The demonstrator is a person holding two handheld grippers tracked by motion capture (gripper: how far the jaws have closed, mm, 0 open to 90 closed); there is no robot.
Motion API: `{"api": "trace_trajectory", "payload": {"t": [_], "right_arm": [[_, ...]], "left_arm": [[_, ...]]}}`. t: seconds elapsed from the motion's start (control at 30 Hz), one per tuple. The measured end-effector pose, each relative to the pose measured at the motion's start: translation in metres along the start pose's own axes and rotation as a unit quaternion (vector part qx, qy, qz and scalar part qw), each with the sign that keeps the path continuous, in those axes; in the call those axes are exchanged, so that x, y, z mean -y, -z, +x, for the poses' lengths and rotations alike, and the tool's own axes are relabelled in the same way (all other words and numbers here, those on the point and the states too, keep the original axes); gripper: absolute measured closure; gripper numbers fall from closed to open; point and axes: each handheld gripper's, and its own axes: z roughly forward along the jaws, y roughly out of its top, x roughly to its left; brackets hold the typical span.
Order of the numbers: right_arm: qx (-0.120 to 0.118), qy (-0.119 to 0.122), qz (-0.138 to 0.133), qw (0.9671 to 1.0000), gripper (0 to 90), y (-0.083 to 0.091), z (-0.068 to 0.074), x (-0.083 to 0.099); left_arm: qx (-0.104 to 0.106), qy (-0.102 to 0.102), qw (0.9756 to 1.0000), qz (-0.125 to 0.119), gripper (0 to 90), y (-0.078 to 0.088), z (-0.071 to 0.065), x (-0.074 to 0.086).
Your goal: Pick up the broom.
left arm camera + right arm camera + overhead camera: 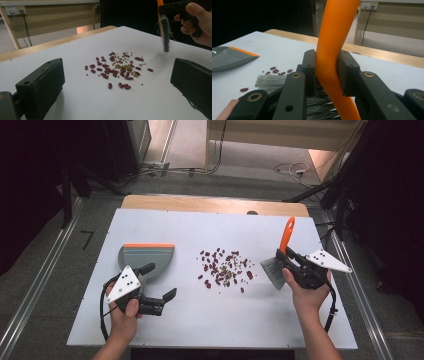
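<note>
Brush (283,255) handle between right gripper's (292,261) jaws

We see one brush (283,255), one dustpan (146,257) and two grippers, the left gripper (159,287) and the right gripper (287,260). We see many small beans (225,268), too many to count.

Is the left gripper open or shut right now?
Open: the left gripper has its jaws spread wide with nothing between them, near the dustpan.
</note>
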Motion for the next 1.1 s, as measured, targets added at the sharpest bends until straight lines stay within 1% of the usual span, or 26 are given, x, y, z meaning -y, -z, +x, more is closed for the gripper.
{"api": "trace_trajectory", "payload": {"t": [0.07, 0.13, 0.17, 0.23, 0.27, 0.3, 0.43, 0.47, 0.5, 0.53, 0.57, 0.6, 0.67, 0.77, 0.8, 0.83, 0.9, 0.93, 0.97, 1.0, 1.03, 1.1], "right_arm": [[-0.006, 0.007, 0.000, 1.0000, 68.7, -0.002, 0.007, -0.001], [-0.015, 0.011, -0.001, 0.9998, 68.7, -0.005, 0.013, -0.002], [-0.018, 0.012, -0.001, 0.9998, 68.8, -0.005, 0.016, -0.003], [-0.026, 0.015, -0.005, 0.9995, 68.8, -0.006, 0.022, -0.005], [-0.026, 0.015, -0.005, 0.9995, 68.8, -0.006, 0.022, -0.005], [-0.033, 0.020, -0.007, 0.9992, 68.8, -0.007, 0.029, -0.006], [-0.047, 0.036, -0.008, 0.9982, 68.8, -0.008, 0.043, -0.008], [-0.051, 0.038, -0.008, 0.9979, 68.8, -0.009, 0.046, -0.008], [-0.055, 0.038, -0.007, 0.9977, 68.8, -0.009, 0.049, -0.008], [-0.055, 0.038, -0.007, 0.9977, 68.8, -0.009, 0.049, -0.008], [-0.061, 0.043, -0.008, 0.9972, 68.8, -0.010, 0.056, -0.008], [-0.064, 0.047, -0.007, 0.9968, 68.8, -0.011, 0.059, -0.009], [-0.069, 0.051, -0.006, 0.9963, 68.8, -0.013, 0.066, -0.009], [-0.077, 0.058, -0.004, 0.9953, 68.8, -0.017, 0.077, -0.008], [-0.077, 0.058, -0.004, 0.9953, 68.8, -0.017, 0.077, -0.008], [-0.085, 0.063, -0.002, 0.9944, 68.8, -0.020, 0.085, -0.008], [-0.090, 0.069, 0.000, 0.9935, 68.8, -0.022, 0.092, -0.007], [-0.090, 0.069, 0.000, 0.9935, 68.8, -0.022, 0.092, -0.007], [-0.096, 0.075, 0.004, 0.9926, 68.8, -0.025, 0.099, -0.005], [-0.099, 0.074, 0.005, 0.9923, 68.8, -0.027, 0.102, -0.005], [-0.103, 0.077, 0.006, 0.9917, 68.8, -0.028, 0.105, -0.004], [-0.106, 0.081, 0.008, 0.9910, 68.8, -0.030, 0.111, -0.003]], "left_arm": [[0.005, -0.005, 1.0000, 0.002, 0.0, -0.006, -0.006, -0.005], [0.008, -0.007, 0.9999, 0.004, 0.0, -0.008, -0.007, -0.007], [0.013, -0.013, 0.9998, 0.011, 0.1, -0.013, -0.010, -0.010], [0.029, -0.009, 0.9995, 0.013, 0.0, -0.016, -0.010, -0.013], [0.029, -0.009, 0.9995, 0.013, 0.0, -0.016, -0.010, -0.013], [0.031, -0.008, 0.9994, 0.014, 0.0, -0.018, -0.010, -0.014], [0.036, -0.001, 0.9993, 0.014, 0.3, -0.026, -0.011, -0.019], [0.042, 0.005, 0.9990, 0.011, 1.8, -0.029, -0.011, -0.023], [0.044, 0.008, 0.9989, 0.012, 3.2, -0.030, -0.011, -0.027], [0.044, 0.008, 0.9989, 0.012, 3.8, -0.030, -0.011, -0.027], [0.046, 0.013, 0.9988, 0.010, 3.9, -0.032, -0.011, -0.030], [0.051, 0.022, 0.9984, 0.005, 4.0, -0.034, -0.012, -0.036], [0.054, 0.027, 0.9982, 0.001, 4.3, -0.038, -0.013, -0.040], [0.058, 0.029, 0.9979, 0.002, 5.1, -0.043, -0.015, -0.043], [0.060, 0.032, 0.9977, 0.002, 5.1, -0.045, -0.016, -0.044], [0.059, 0.032, 0.9977, 0.005, 5.7, -0.048, -0.018, -0.045], [0.059, 0.034, 0.9976, 0.007, 5.9, -0.053, -0.021, -0.048], [0.062, 0.035, 0.9974, 0.009, 5.9, -0.055, -0.022, -0.049], [0.065, 0.037, 0.9972, 0.009, 6.5, -0.057, -0.024, -0.050], [0.068, 0.045, 0.9967, 0.008, 6.9, -0.059, -0.025, -0.053], [0.068, 0.045, 0.9967, 0.008, 6.9, -0.059, -0.025, -0.053], [0.070, 0.054, 0.9960, 0.005, 7.4, -0.060, -0.026, -0.054]]}}
